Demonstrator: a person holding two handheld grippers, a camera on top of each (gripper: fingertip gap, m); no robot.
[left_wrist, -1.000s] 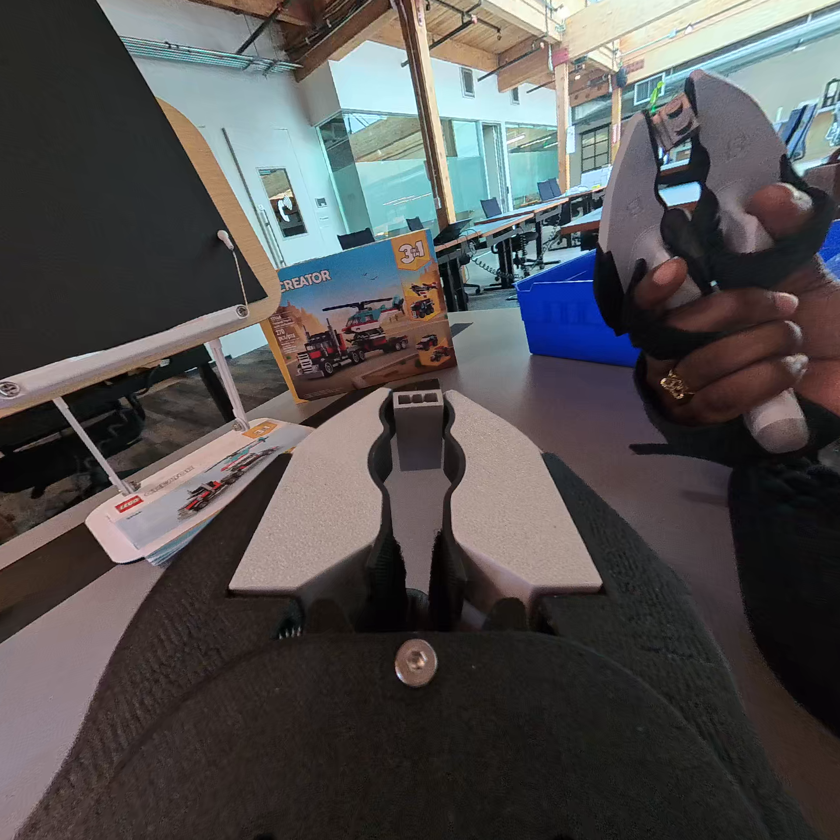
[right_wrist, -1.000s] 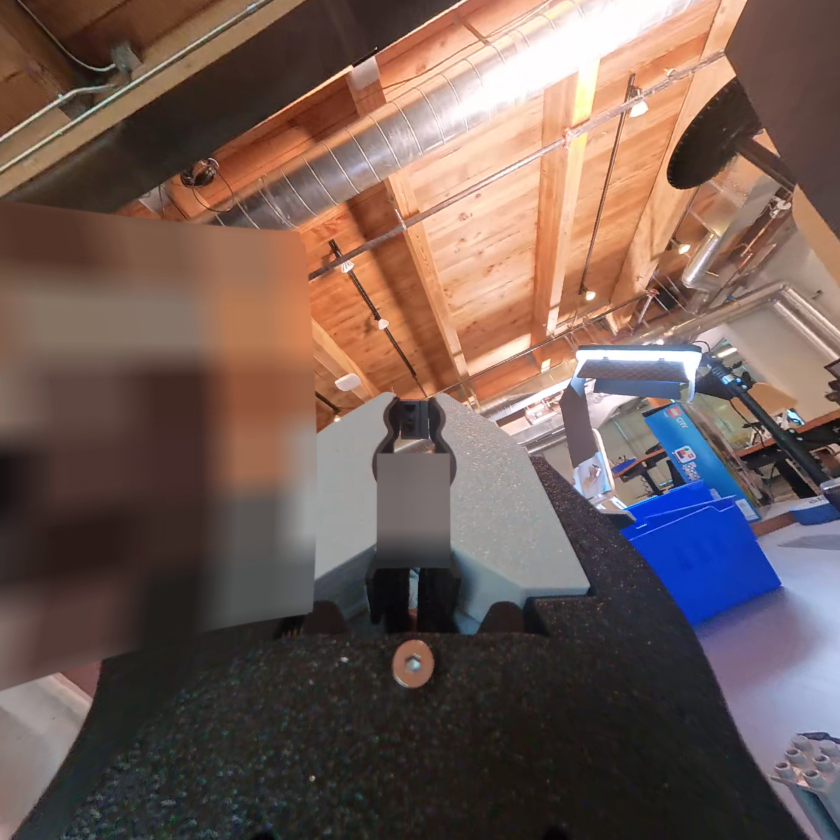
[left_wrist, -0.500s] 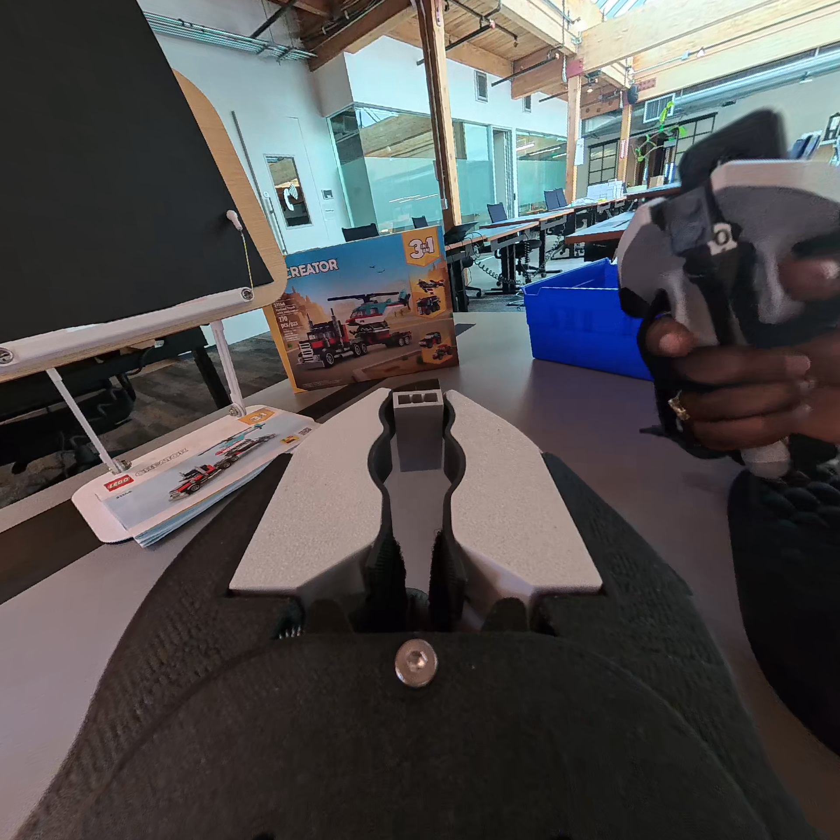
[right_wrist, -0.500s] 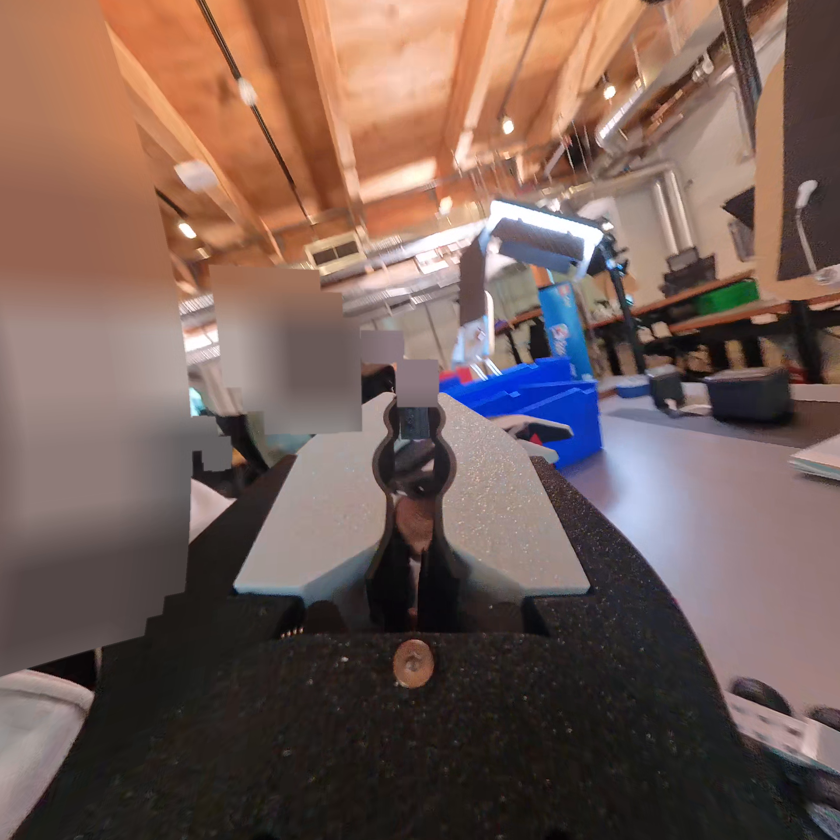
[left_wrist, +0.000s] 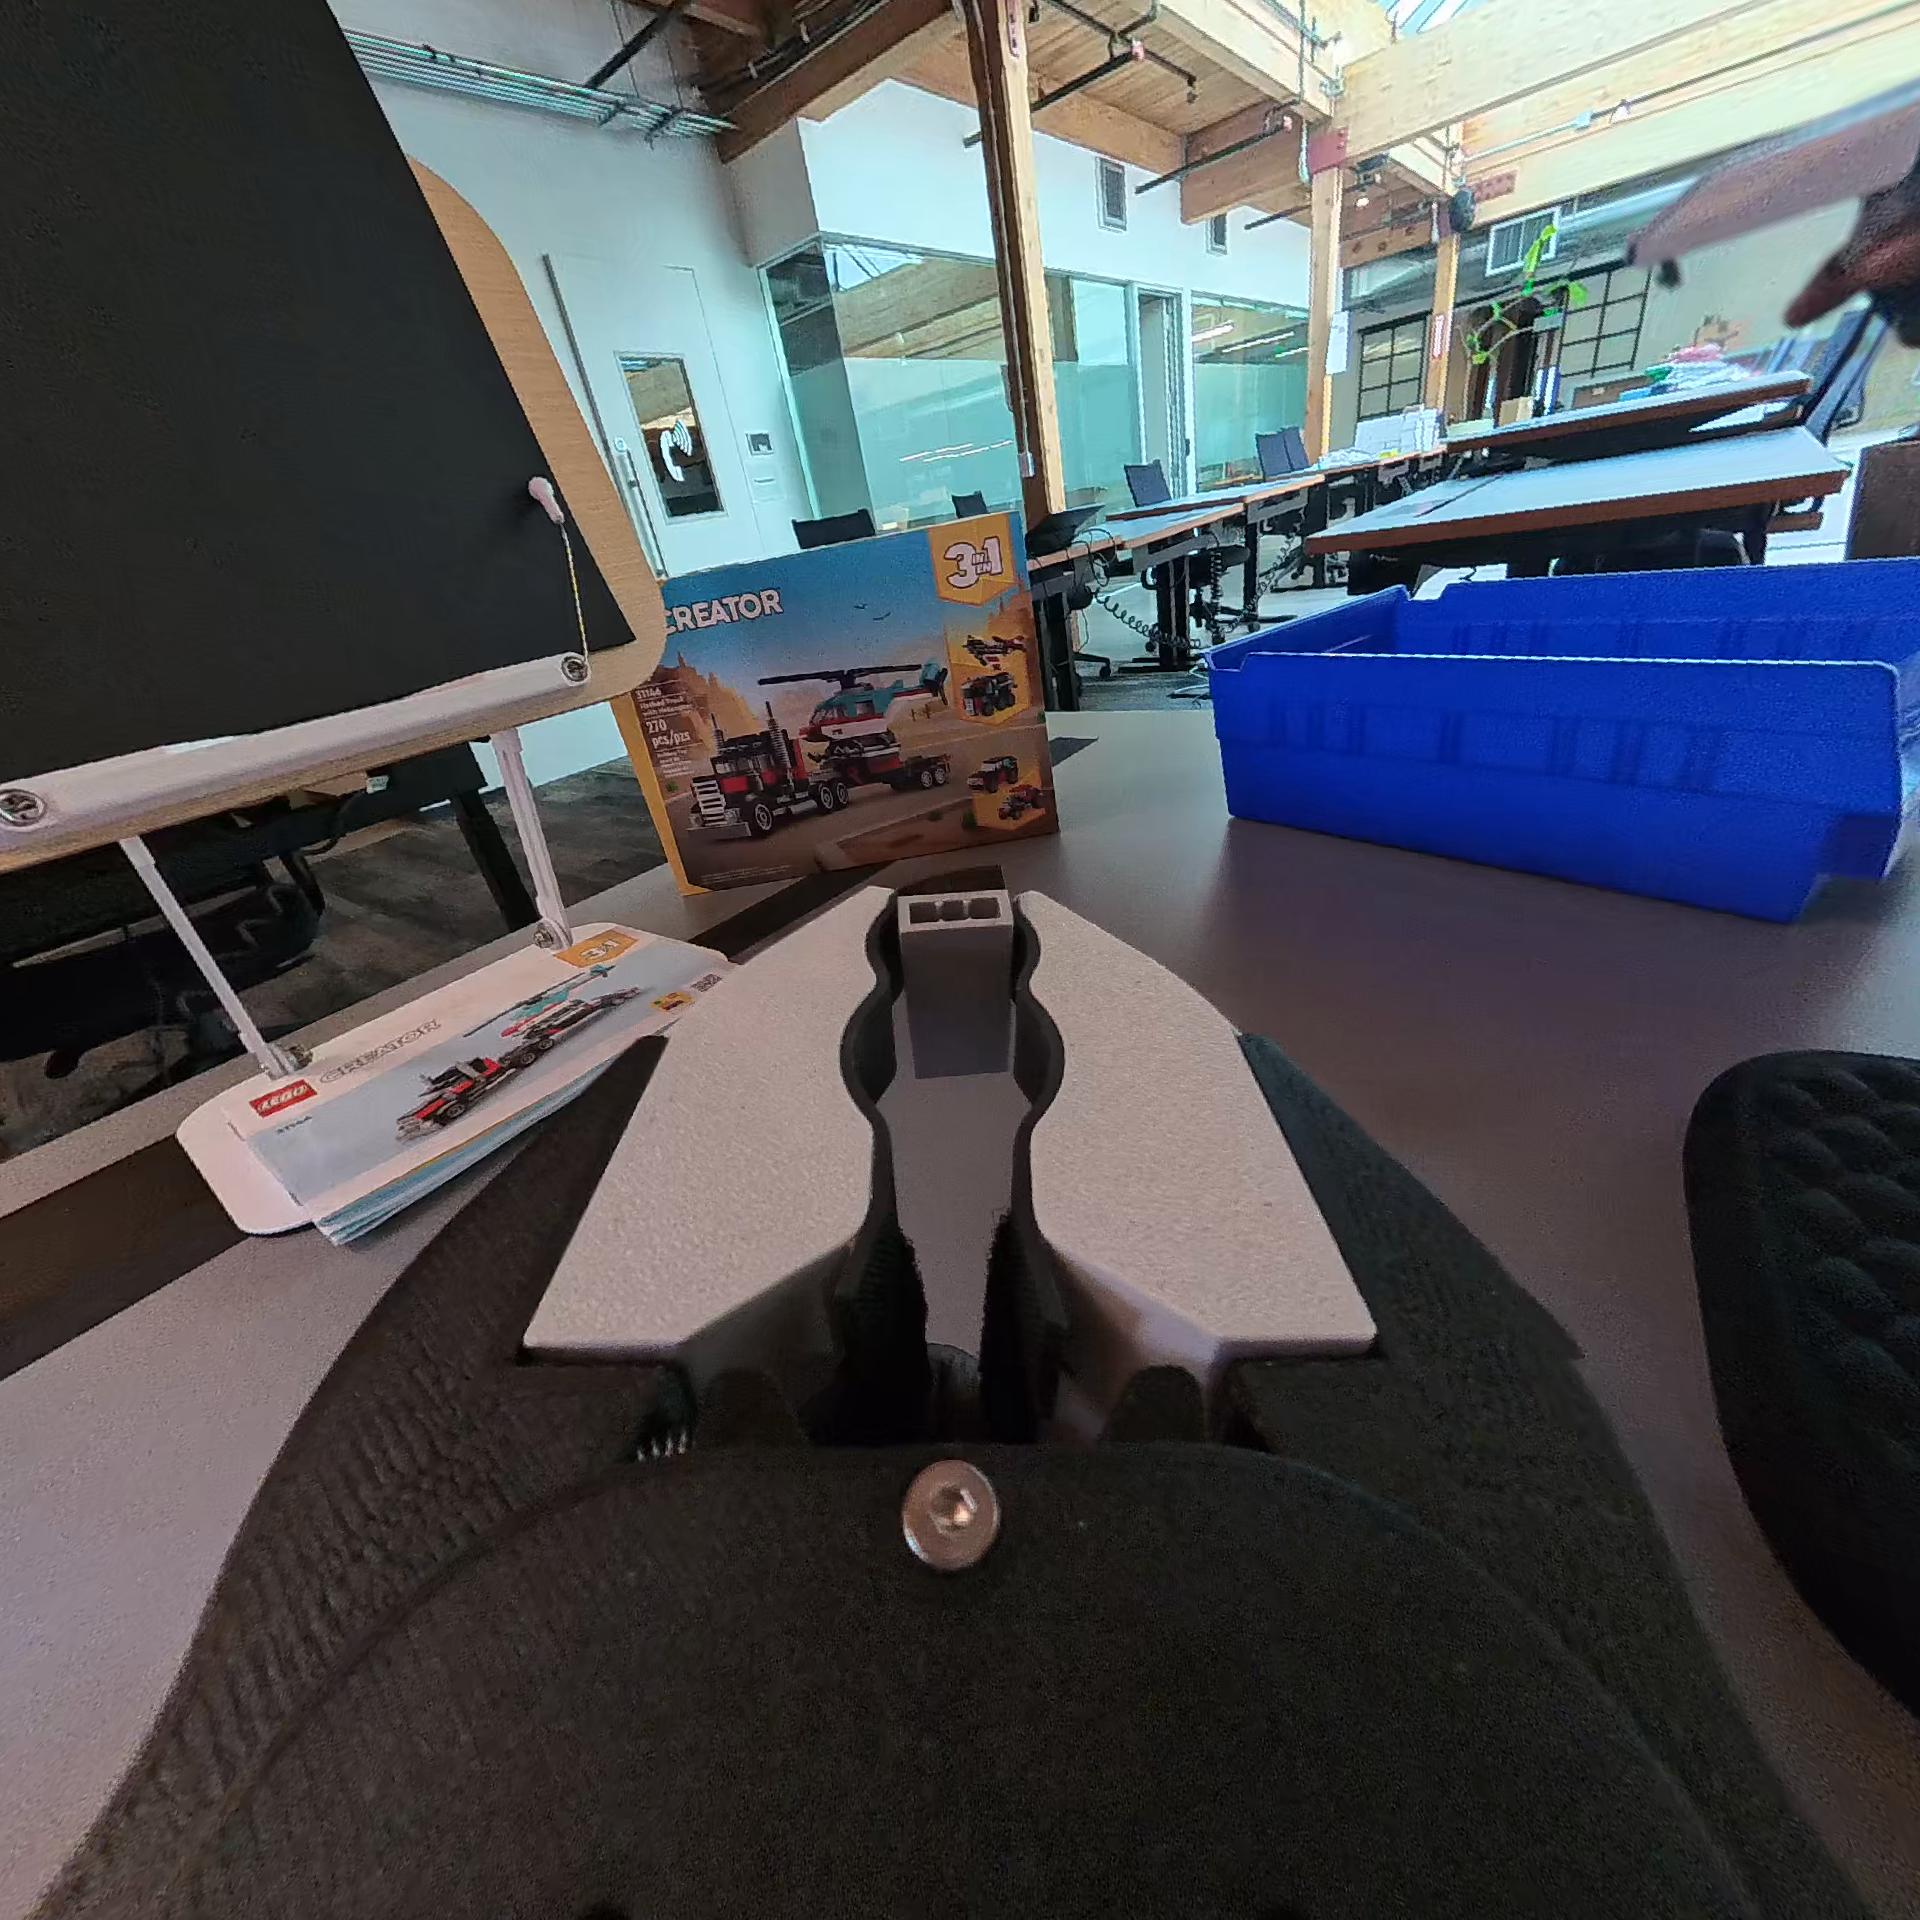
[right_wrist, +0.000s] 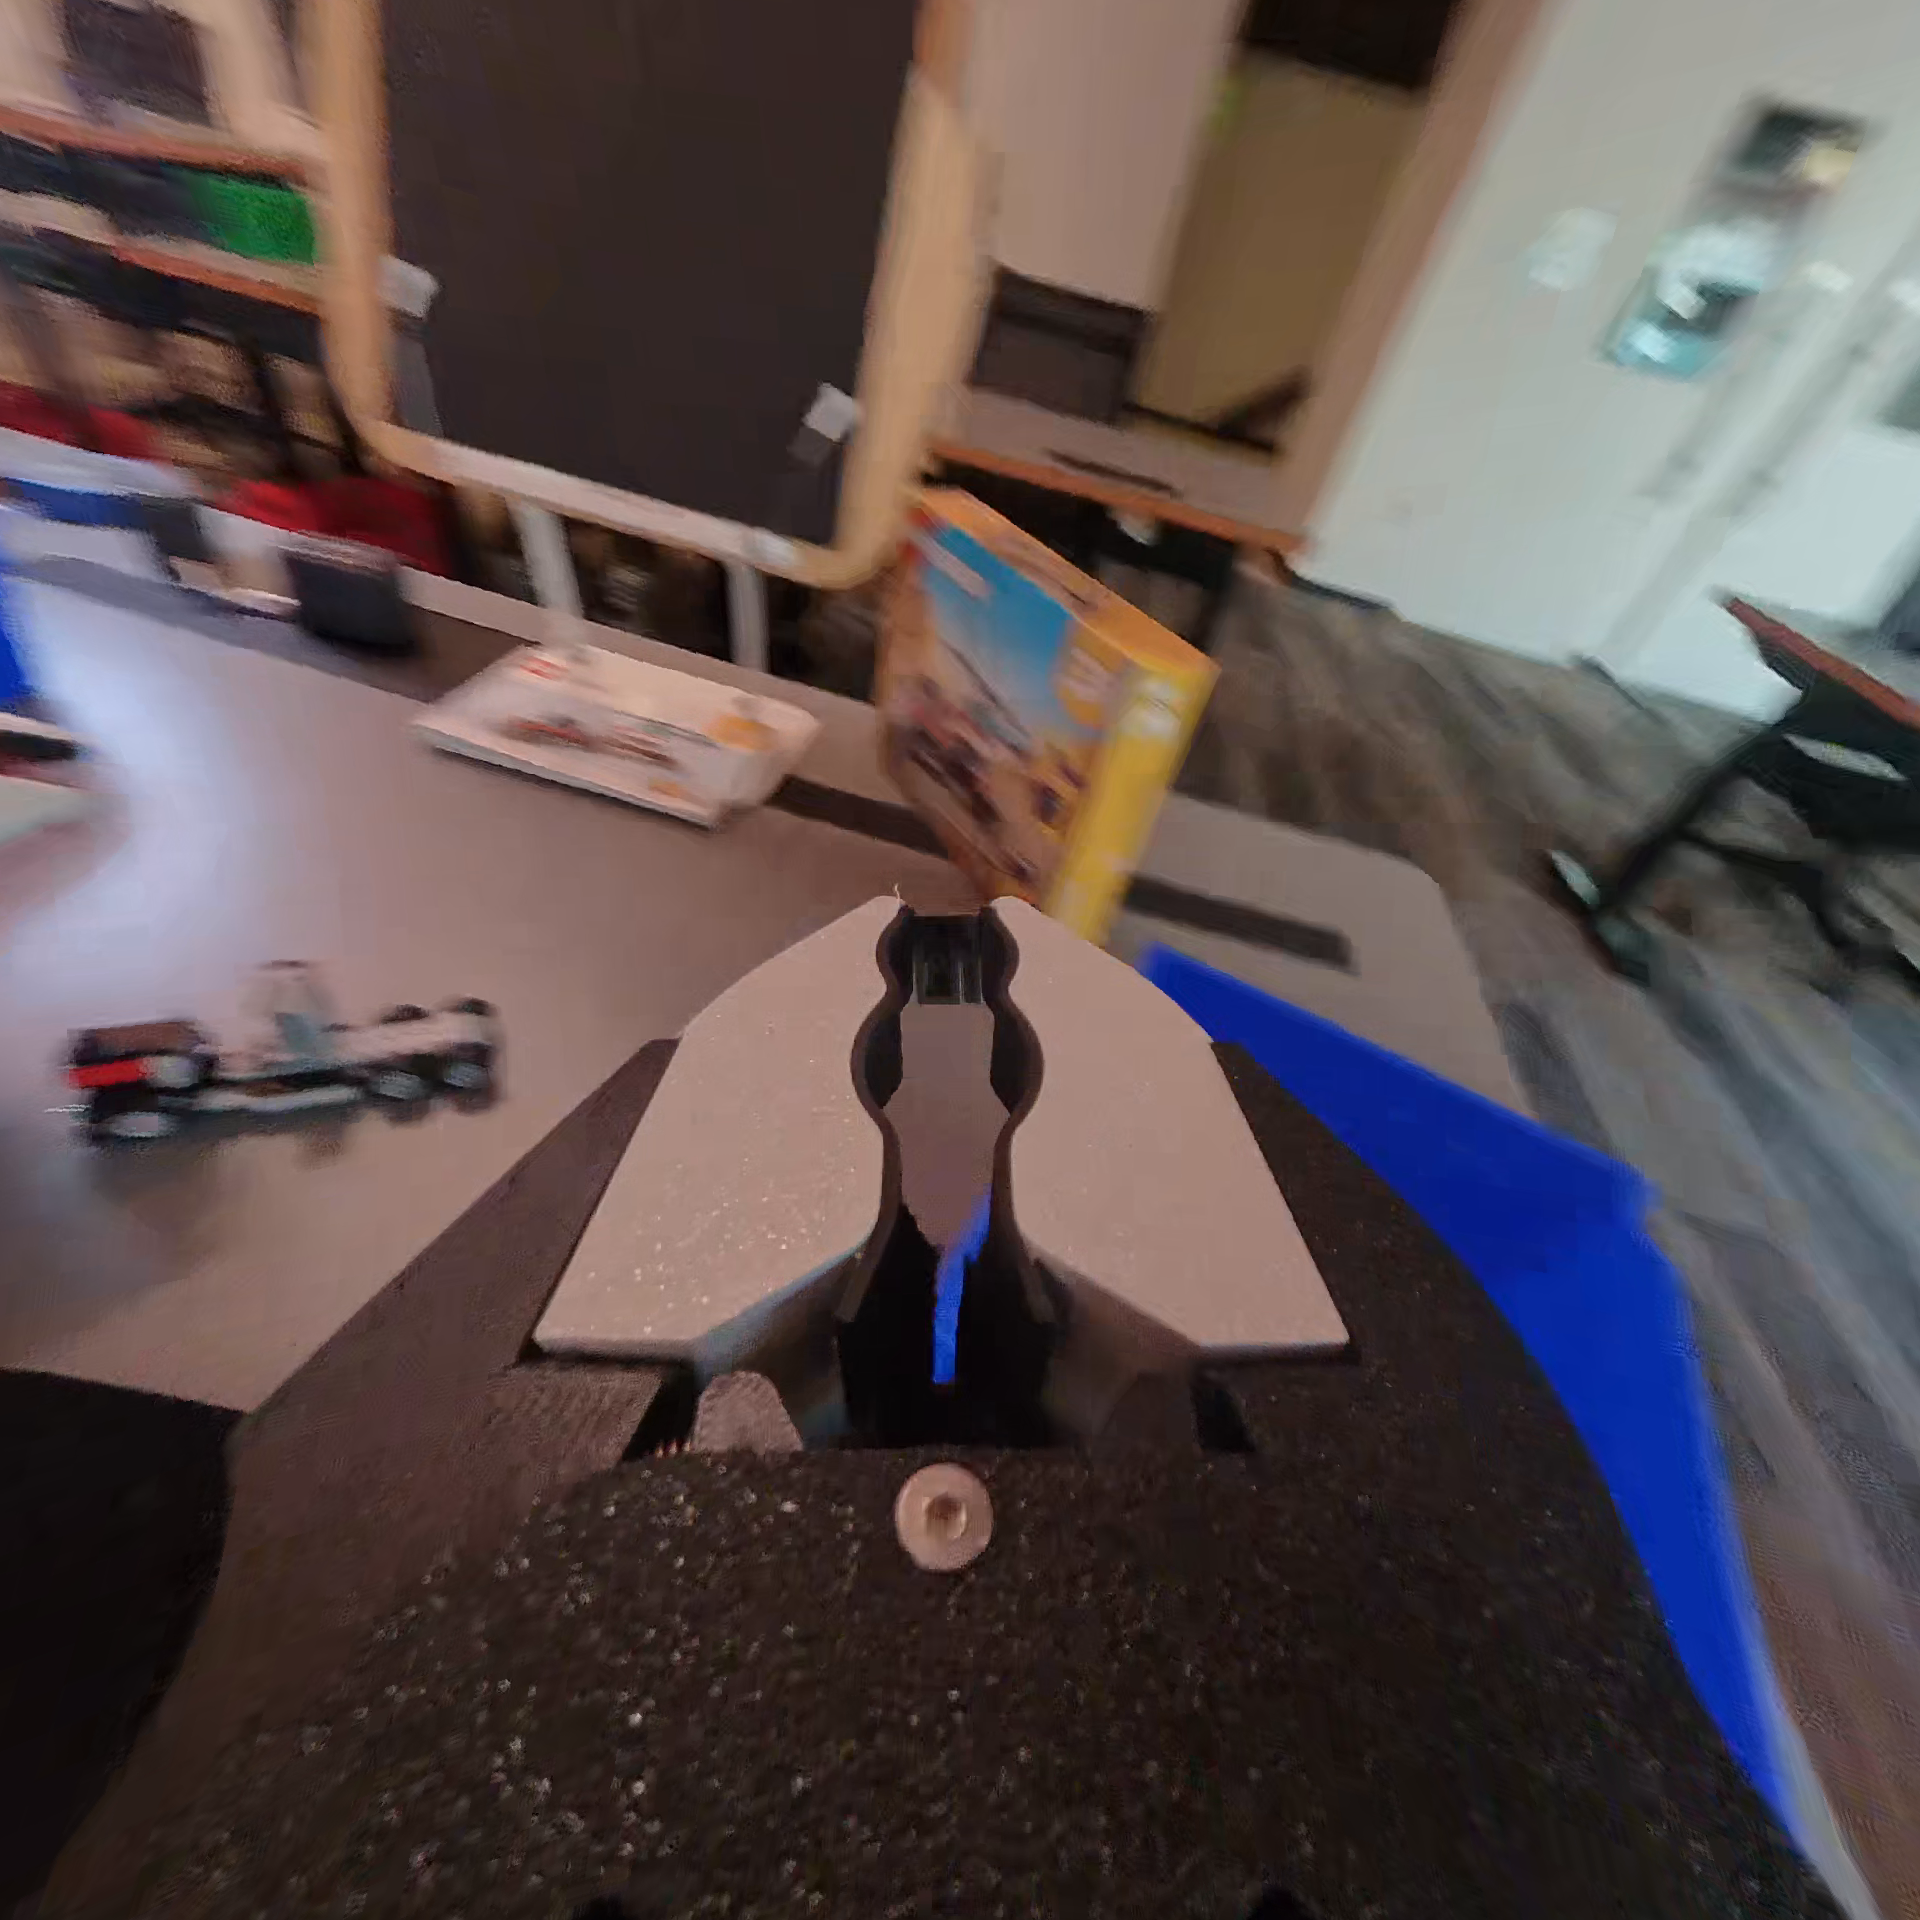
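Note:
In the left wrist view my left gripper (left_wrist: 954, 906) is shut on a long grey brick (left_wrist: 956, 997) that lies lengthwise between the fingertips, its hollow end facing forward, low over the grey table (left_wrist: 1455, 1039). In the right wrist view my right gripper (right_wrist: 943, 920) is shut on a small black piece (right_wrist: 945, 975) right at the fingertips. This view is blurred by motion. A partly built toy truck (right_wrist: 281, 1049) stands on the table to the left of the right gripper.
A toy set box (left_wrist: 852, 707) stands upright ahead, also in the right wrist view (right_wrist: 1039, 727). An instruction booklet (left_wrist: 447, 1070) lies under a black board on a stand (left_wrist: 208, 364). A blue bin (left_wrist: 1558, 727) sits at the right. A black sleeve (left_wrist: 1808, 1299) is at the right edge. My right fingertips sit around 30 cm from my left ones.
The right gripper swung from pointing at the ceiling down towards the table and left the middle of the left view. The left gripper hardly moved; both keep their pieces.

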